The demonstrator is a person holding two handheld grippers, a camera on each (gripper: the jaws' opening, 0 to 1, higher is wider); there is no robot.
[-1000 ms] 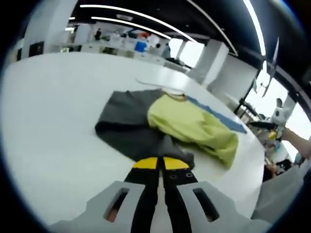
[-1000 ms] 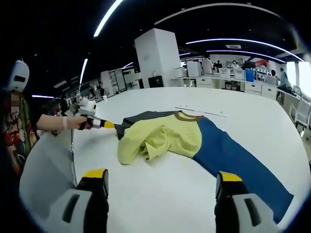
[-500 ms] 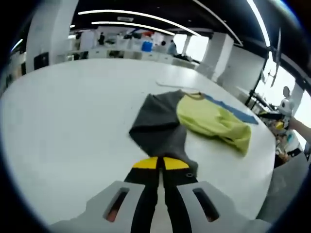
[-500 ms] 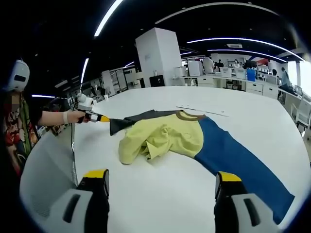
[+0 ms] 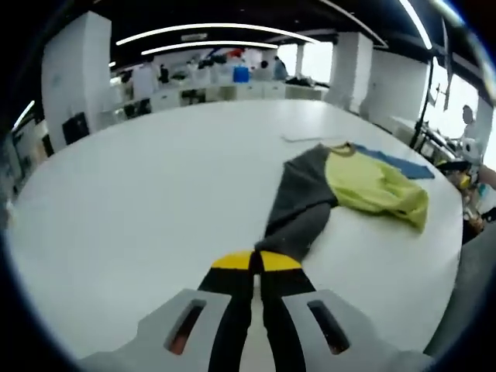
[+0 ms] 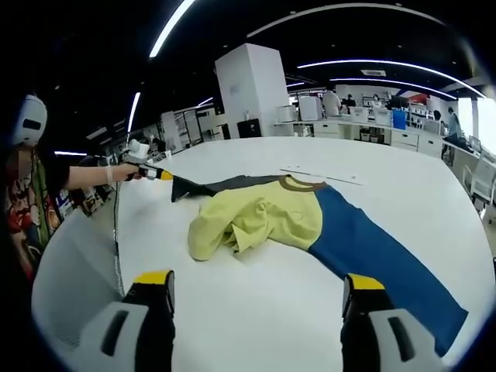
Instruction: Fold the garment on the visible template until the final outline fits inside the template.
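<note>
The left gripper (image 5: 256, 262) pinches the grey sleeve (image 5: 298, 217) of one long-sleeved shirt (image 6: 263, 221), stretched out across the white table (image 5: 139, 209). The right gripper (image 6: 258, 285) hovers with jaws spread, holding nothing. The shirt's yellow body is bunched (brown collar showing); its blue sleeve (image 6: 380, 260) lies flat.

Template outline under garment (image 6: 310, 225) indiscernible — grey sleeve (image 5: 298, 225) end hidden behind fingers (image 5: 232, 267).

Bright office light, heavy fisheye bend

Ceiling light strips (image 6: 174, 23) glare at twelve o'clock; the white table (image 5: 139, 201) reflects evenly, shadows stay faint, and both views blur slightly toward the edges.
</note>
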